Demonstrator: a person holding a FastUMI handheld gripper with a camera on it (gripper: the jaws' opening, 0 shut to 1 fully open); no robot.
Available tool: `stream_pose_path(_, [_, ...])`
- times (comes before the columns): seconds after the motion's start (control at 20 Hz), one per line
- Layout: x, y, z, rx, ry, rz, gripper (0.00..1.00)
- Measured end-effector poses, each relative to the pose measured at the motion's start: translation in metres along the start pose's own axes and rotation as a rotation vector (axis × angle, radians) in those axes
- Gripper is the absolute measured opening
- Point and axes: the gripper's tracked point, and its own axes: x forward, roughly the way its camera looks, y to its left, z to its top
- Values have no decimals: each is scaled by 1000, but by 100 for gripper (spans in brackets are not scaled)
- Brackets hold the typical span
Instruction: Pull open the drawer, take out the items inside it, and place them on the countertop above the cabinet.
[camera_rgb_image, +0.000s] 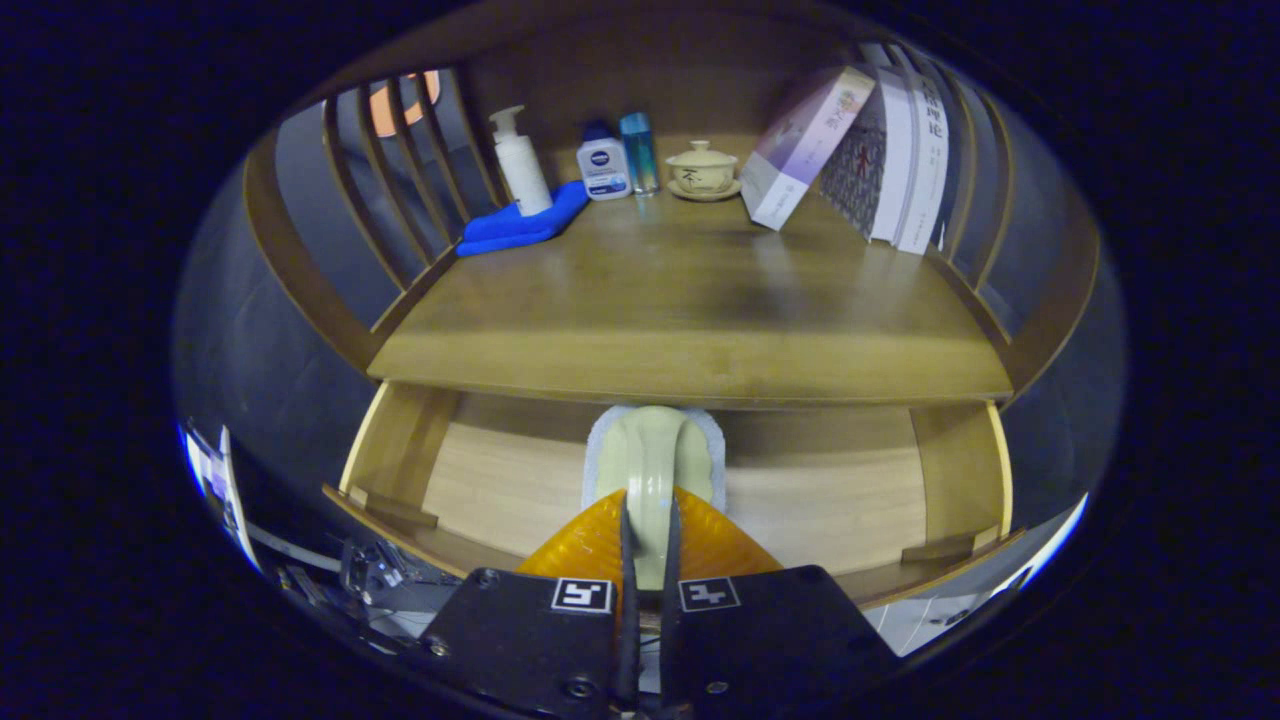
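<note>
The wooden drawer (395, 445) stands pulled open below the countertop (680, 300). A scrubbing brush (650, 450) with a pale green arched handle and a white base is over the drawer's floor, just under the countertop's front edge. My gripper (648, 515) is shut on the brush's handle, with one finger pressed to each side of it. I cannot tell whether the white base rests on the drawer floor or hangs just above it. The drawer floor to either side of the brush is bare wood.
At the back of the countertop stand a white pump bottle (520, 160) on a blue cloth (520, 228), two small bottles (603, 165), a lidded cup on a saucer (703, 170) and leaning books (805, 145). Slatted wooden rails (400, 170) close both sides.
</note>
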Motion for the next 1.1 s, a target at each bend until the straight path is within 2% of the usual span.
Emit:
stream_pose_path(0.45, [-9, 6, -17, -10, 9, 52, 11])
stream_pose_path(0.5, [-10, 3, -16, -18, 4, 40, 11])
stream_pose_path(0.6, [-13, 6, -13, 35, 6, 64, 11])
stream_pose_path(0.85, [-28, 9, 14, 40, -66, 77, 10])
stream_pose_path(1.1, [-39, 2, 56, 60, -132, 53, 11])
